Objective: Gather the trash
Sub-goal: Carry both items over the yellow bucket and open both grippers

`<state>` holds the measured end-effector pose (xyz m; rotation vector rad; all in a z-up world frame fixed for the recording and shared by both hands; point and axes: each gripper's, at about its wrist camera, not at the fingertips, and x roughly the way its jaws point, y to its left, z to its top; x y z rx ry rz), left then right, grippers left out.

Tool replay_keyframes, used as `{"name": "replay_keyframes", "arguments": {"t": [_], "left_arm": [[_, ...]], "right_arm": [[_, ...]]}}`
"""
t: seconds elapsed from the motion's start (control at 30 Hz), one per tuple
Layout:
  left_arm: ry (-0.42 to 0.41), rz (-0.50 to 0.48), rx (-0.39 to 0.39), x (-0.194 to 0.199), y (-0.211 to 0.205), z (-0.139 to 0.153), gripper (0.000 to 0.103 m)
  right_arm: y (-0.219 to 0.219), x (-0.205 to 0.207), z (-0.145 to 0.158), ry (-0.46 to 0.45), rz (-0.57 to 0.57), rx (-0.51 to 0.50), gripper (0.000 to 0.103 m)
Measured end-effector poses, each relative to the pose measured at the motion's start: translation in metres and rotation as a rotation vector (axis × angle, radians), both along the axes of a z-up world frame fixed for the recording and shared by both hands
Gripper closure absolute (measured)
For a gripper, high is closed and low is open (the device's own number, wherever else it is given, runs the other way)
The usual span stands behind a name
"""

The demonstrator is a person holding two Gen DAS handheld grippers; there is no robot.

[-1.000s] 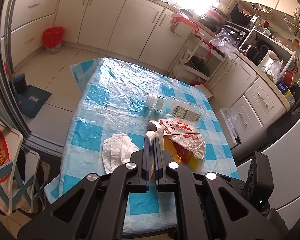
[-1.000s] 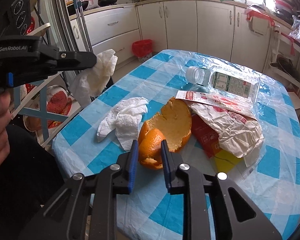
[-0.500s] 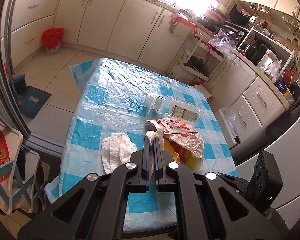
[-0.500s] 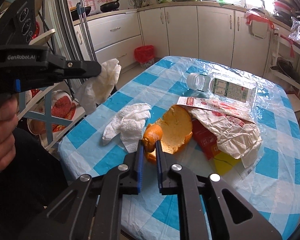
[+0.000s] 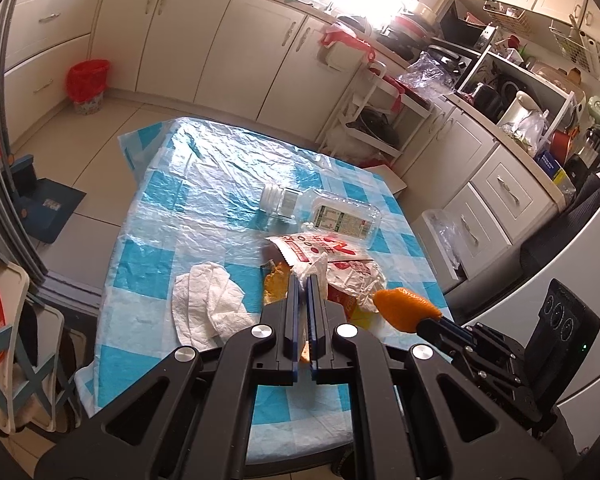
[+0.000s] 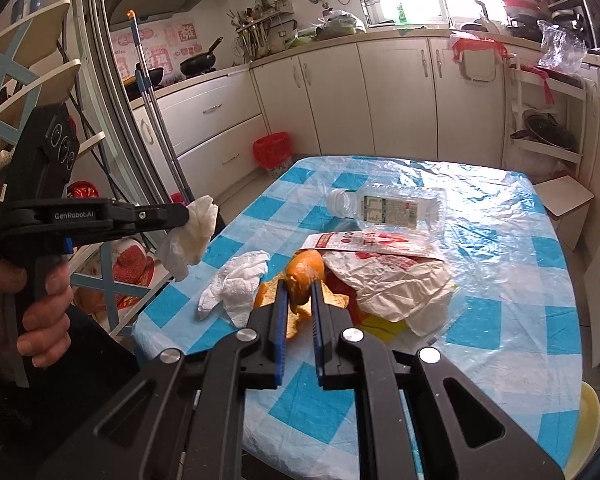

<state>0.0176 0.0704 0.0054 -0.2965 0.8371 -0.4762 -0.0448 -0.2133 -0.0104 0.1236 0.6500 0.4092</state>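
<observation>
Above the near edge of the checked table (image 6: pixel 500 280), the right hand-held gripper (image 6: pixel 300 300) has just closed on a light, curling orange peel (image 6: pixel 304 272), pinched by its rim, while the left hand-held gripper (image 6: pixel 185 212) clamps a soft crumpled tissue (image 6: pixel 191 232).

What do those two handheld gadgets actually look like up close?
Both are matte black plastic. Each tool, left and right, ends in two flat fingers lined with blue pads, joined to angular arms with cut-out openings and silver screws. From the side, the left one shows white "GenRobot.AI" lettering, a pistol-style handle in a hand, and a rear block with three round dials. No cables show.
</observation>
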Motion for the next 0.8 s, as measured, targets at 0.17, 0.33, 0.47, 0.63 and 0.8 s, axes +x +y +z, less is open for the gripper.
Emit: {"name": "replay_keyframes", "arguments": {"t": [0.17, 0.33, 0.47, 0.63, 0.8], "left_arm": [[-0.021, -0.052, -0.006, -0.004, -0.023, 0.003, 0.099], [-0.032, -0.100, -0.011, -0.006, -0.054, 0.008, 0.099], [-0.045, -0.156, -0.021, -0.012, -0.092, 0.015, 0.099], [-0.023, -0.248, -0.037, -0.017, -0.161, 0.011, 0.099], [0.008, -0.349, -0.058, -0.033, -0.247, 0.000, 0.099]], "right_arm": [[-0.037, -0.011, 0.007, -0.020, -0.082, 0.013, 0.091], [-0.078, -0.026, 0.010, -0.034, -0.178, 0.008, 0.091], [-0.129, -0.039, 0.003, -0.004, -0.297, 0.008, 0.091], [-0.191, -0.054, -0.016, 0.101, -0.454, 0.011, 0.091], [-0.233, -0.052, -0.036, 0.256, -0.541, 0.018, 0.091]]}}
